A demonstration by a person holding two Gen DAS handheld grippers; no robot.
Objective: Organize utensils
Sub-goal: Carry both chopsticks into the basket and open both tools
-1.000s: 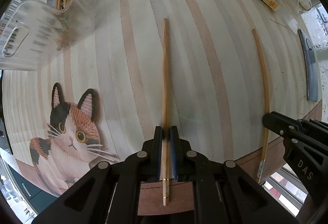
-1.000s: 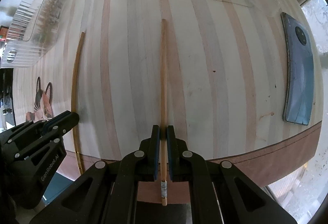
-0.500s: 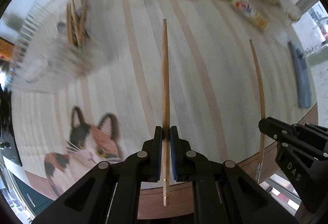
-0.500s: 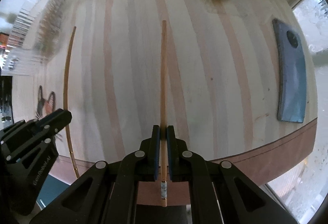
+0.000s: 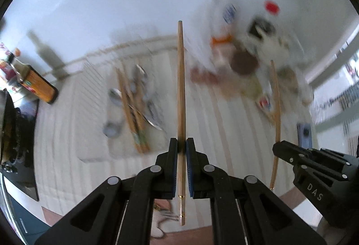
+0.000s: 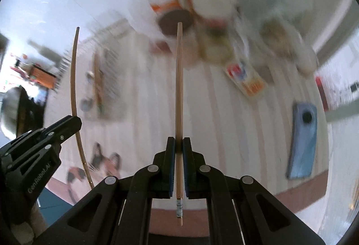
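Note:
My left gripper (image 5: 181,143) is shut on a wooden chopstick (image 5: 180,88) that points away from me, lifted well above the striped table. My right gripper (image 6: 178,143) is shut on a second wooden chopstick (image 6: 178,88), also held in the air. Each wrist view shows the other gripper beside it, the right gripper (image 5: 278,150) and the left gripper (image 6: 75,120), with its curved-looking chopstick (image 5: 277,110) (image 6: 73,79). A clear utensil basket (image 5: 94,137) with several chopsticks and spoons lies blurred below and to the left.
A sauce bottle (image 5: 38,85) stands at the far left. A jar with a brown lid (image 5: 244,63), packets (image 6: 244,79) and other blurred clutter crowd the back of the table. A blue phone (image 6: 303,139) lies at the right. A cat picture (image 6: 98,164) marks the near left corner.
Both grippers have lifted their chopsticks off the table and risen high. The views now take in the basket, the back clutter and the wall, all blurred by motion.

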